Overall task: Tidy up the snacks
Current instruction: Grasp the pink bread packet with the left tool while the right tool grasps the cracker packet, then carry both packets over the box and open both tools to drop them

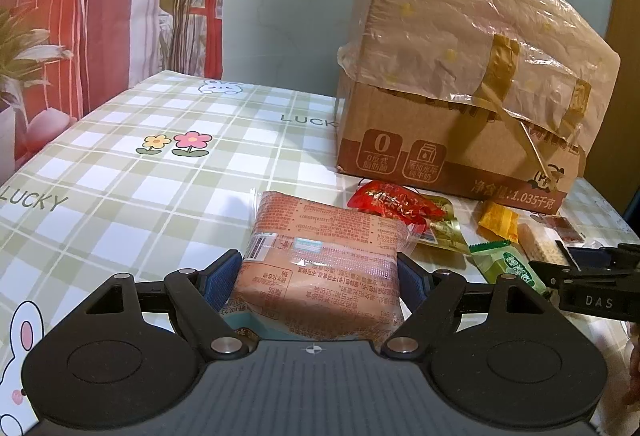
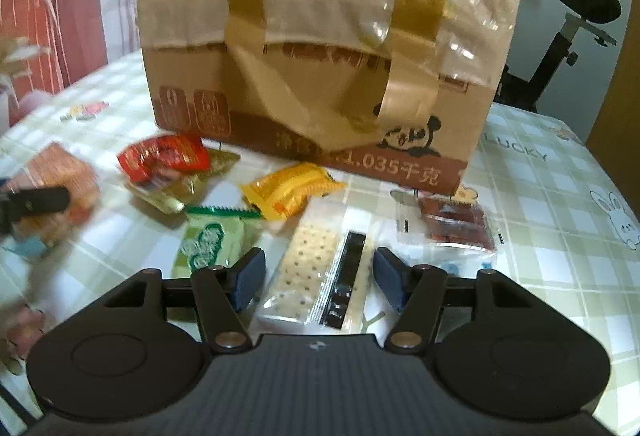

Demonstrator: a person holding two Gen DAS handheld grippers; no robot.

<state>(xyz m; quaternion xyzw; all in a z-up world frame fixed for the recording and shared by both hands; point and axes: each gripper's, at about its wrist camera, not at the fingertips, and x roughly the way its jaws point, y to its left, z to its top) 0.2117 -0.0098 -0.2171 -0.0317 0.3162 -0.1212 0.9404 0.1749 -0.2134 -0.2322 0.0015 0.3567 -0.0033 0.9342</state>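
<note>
Right wrist view: cracker pack lies lengthwise between the half-open right claw, pads not touching; left claw clamps the pink pack.

The tablecloth is a green-and-white check with flowers and rabbits. The box is brown card under tan tape. Packets: orange-pink, red, yellow, green, clear with pale crackers. Gripper pads are blue.
</note>
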